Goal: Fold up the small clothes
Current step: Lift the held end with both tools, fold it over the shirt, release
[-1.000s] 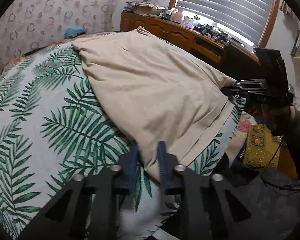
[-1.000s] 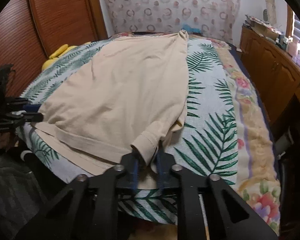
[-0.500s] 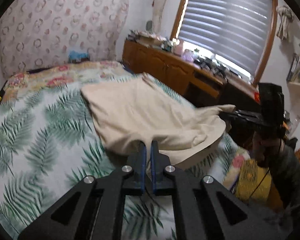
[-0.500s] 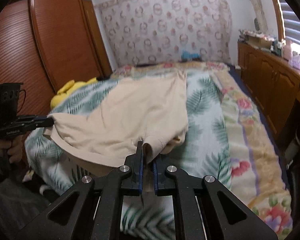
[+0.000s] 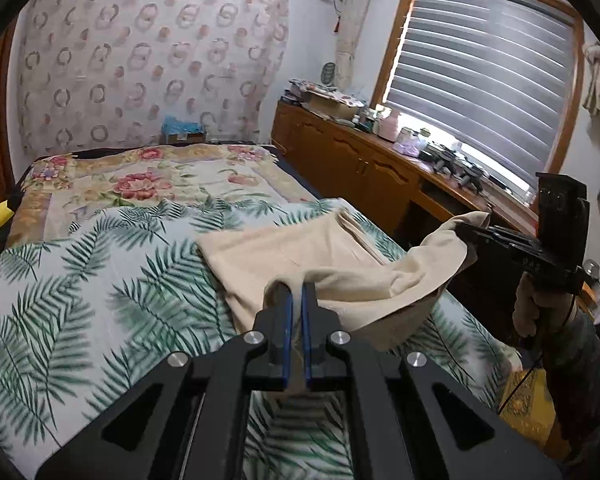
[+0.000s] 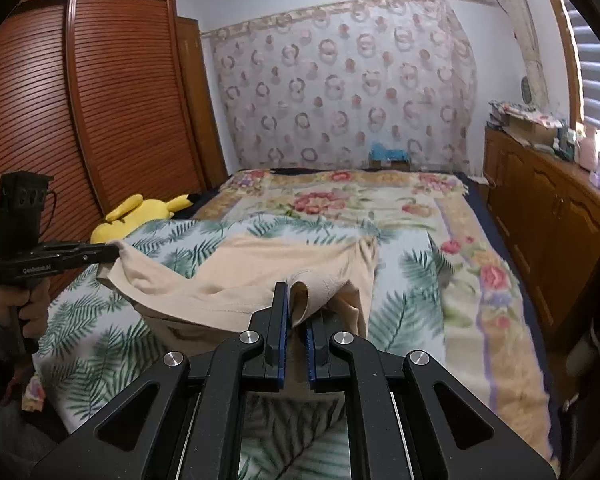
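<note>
Both grippers have a corner of the same beige shirt [image 5: 300,256] and it's hanging between them, lifted off the near end of the bed [image 5: 80,280].

In the left wrist view, the left gripper [image 5: 296,292] sits bottom centre, its blue-padded fingers [image 5: 287,320] pressed together with a fold of the shirt's edge pinched between them. From there the cloth sags across to the right of the frame, where the right gripper [image 5: 470,232] has the other corner bunched at its tip. A hand [image 5: 536,308] grips its handle at the right edge.

The right wrist view is the mirror of that. The right gripper at bottom centre is clamped shut on a rolled hem that looks like a sleeve opening, with the cloth flopping over the right finger. The left gripper [image 6: 114,254] comes in from the middle left of the frame, closed on the far corner, with a hand [image 6: 24,308] around its handle.

The far part of the shirt lies flat on the palm-leaf bedspread around the middle of both frames, while the near edge is raised and droopy.

Other stuff: a yellow plush toy [image 6: 140,216] at the left edge of the bed by the wooden wardrobe [image 6: 80,100], a wooden dresser [image 5: 360,168] along the right wall under the window blinds [image 5: 480,76], and a circle-patterned curtain [image 6: 340,80] behind the bed.
</note>
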`<state>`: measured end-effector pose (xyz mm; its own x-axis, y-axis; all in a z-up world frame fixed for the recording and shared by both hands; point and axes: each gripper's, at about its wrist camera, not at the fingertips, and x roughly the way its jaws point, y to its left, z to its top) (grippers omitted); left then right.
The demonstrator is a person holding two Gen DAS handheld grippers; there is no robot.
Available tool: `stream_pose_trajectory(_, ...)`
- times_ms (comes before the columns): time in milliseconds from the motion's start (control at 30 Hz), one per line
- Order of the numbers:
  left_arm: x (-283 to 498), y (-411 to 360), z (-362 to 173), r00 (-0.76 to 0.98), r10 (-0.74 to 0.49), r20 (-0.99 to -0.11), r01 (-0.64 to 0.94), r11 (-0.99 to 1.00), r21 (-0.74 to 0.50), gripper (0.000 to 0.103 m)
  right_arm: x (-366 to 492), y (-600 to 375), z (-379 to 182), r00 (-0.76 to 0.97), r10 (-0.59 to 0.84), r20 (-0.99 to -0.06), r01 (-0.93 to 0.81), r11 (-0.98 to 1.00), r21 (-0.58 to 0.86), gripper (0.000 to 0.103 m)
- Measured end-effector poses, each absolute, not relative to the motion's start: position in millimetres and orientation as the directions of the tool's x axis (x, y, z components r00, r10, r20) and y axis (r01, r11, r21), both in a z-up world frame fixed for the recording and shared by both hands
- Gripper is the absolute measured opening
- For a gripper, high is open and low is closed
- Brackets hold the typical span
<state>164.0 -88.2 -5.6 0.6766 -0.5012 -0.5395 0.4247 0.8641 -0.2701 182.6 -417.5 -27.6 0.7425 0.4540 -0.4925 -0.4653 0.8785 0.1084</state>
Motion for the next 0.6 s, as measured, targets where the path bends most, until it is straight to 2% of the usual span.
stream_pose_trajectory(267, 225.6, -80.4, -11.8, 0.685, -0.465, -0.56, 0.377, 0.885, -0.274, 0.001, 240.5, -402.6, -24.0, 0.735, 0.446, -0.511, -0.483, 0.873, 0.067, 0.004)
stream_pose_trajectory(600, 288.6, -83.4, -40.4, 0.65, -0.438, -0.621, 0.353, 0.898, -0.263, 0.002, 307.1, -400.8, -49.8, 0.705, 0.42, -0.571, -0.463, 0.883, 0.077, 0.004)
